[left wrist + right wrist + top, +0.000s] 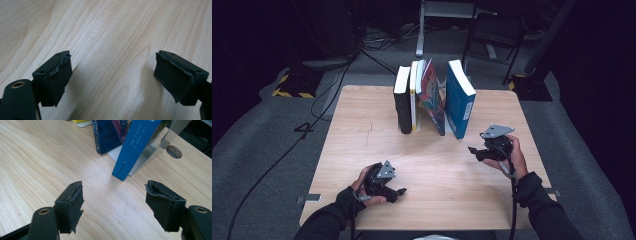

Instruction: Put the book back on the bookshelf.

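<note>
- Right gripper (476, 150): jaws spread wide, nothing between the pads. It hovers just in front of the blue book (460, 98), jaws pointed at the book's lower near corner.
- Left gripper (398, 191): jaws spread, empty, held low over bare wood near the table's (362, 150) front edge, well apart from the blue book and to its left.
- Blue book: stands at the right end of the row at the table's far edge, spine toward the person. In the right gripper view it tilts, and its far cover rests against a metal bookend (160, 143).
- Risk, judged: the tilted blue book has a gap between it and its neighbour. A push on its spine or top edge could tip it into that gap or slide its foot along the wood.
- Risk, judged: a pinch low on one corner could let the book swing or slip out of the pads.
- Neighbours: left of the blue book leans a colourful book (433, 95), then a yellow-spined book (414, 95) and a black book (402, 100), these two close together.
- Obstruction: nothing lies between the right gripper and the blue book; the bookend blocks access to its far side.
</note>
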